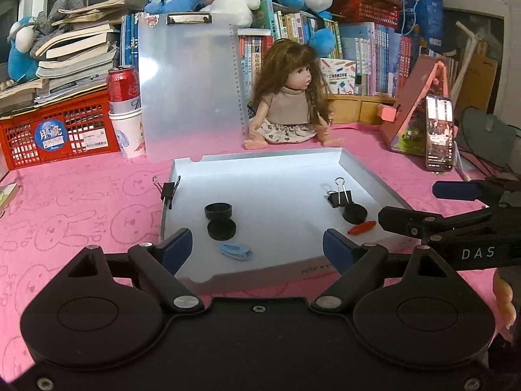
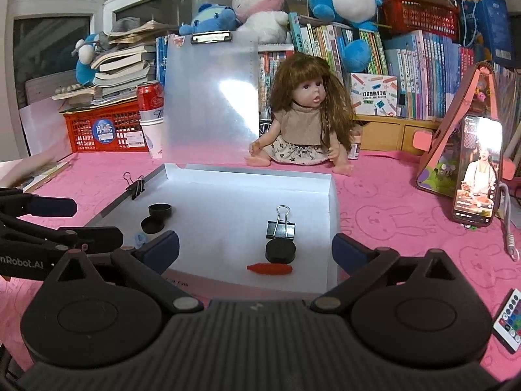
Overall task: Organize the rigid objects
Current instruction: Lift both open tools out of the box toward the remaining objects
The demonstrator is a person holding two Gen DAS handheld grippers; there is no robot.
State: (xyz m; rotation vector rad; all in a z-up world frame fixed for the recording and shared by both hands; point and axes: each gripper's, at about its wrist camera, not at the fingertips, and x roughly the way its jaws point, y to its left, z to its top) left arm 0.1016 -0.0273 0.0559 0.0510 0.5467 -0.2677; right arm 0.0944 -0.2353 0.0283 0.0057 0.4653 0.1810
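Left wrist view: white tray [image 1: 368,176] on the pink surface [image 1: 81,215] holds two binder clips, black caps, blue hair clip [image 1: 235,250], orange piece [image 1: 361,227]. Your left gripper [image 1: 257,247] and right gripper [image 2: 255,249] stand wide, jaws empty. Step, apparently: between picks; next, choose an item and line up.

blue hair clip [image 2: 139,238]: in the right wrist view mostly hidden behind the left gripper's finger, only a pale sliver showing.
remote control [image 2: 508,321]: cut off by the right edge of the picture; button markings too small to read.
clipboard [image 1: 190,86]: frosted sheet blurs the books standing behind it.
paper cup [image 1: 130,137]: one side hidden behind the clipboard.
phone [image 1: 439,133]: screen lit, picture on it too small to make out in the left wrist view.
book spines [image 2: 420,81]: titles too small to read.
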